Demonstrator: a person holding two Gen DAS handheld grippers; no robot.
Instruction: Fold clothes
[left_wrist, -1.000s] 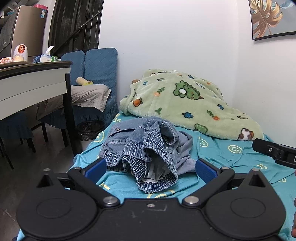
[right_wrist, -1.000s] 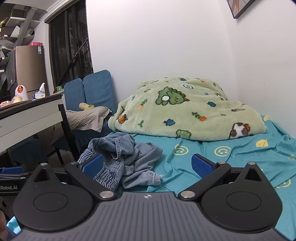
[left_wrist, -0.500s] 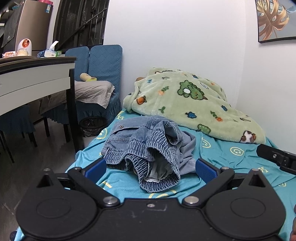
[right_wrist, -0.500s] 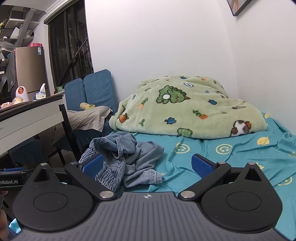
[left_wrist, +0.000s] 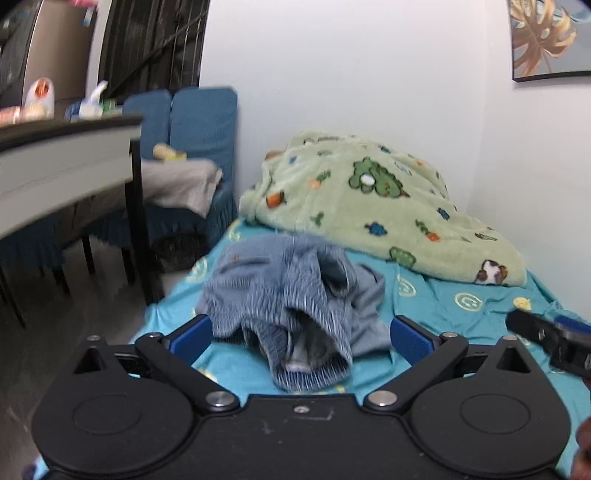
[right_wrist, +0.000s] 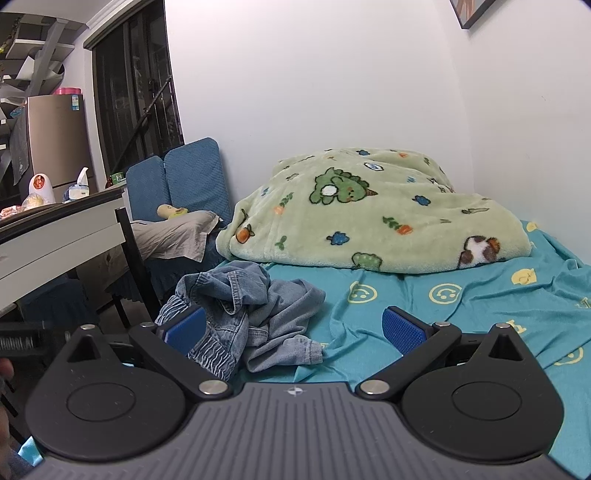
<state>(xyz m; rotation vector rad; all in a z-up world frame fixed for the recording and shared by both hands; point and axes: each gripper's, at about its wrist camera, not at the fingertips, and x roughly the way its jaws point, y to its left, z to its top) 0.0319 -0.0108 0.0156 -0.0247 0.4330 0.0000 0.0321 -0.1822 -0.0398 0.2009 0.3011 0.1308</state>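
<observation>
A crumpled pair of denim shorts (left_wrist: 295, 291) lies in a heap on the teal bed sheet (left_wrist: 461, 321), near the bed's left edge. It also shows in the right wrist view (right_wrist: 243, 310). My left gripper (left_wrist: 301, 338) is open and empty, just short of the heap, with its blue pads on either side. My right gripper (right_wrist: 293, 330) is open and empty, low over the sheet, to the right of the shorts. Its tip shows at the right edge of the left wrist view (left_wrist: 546, 332).
A bunched green cartoon blanket (left_wrist: 369, 206) covers the far end of the bed against the white wall. Left of the bed stand a dark-legged table (left_wrist: 74, 162), blue chairs (left_wrist: 199, 122) with a grey cloth, and a bin on the floor.
My left gripper has swung right and moved closer to the shorts; its view is now blurred by motion. The right gripper has barely moved. Both stay open.
</observation>
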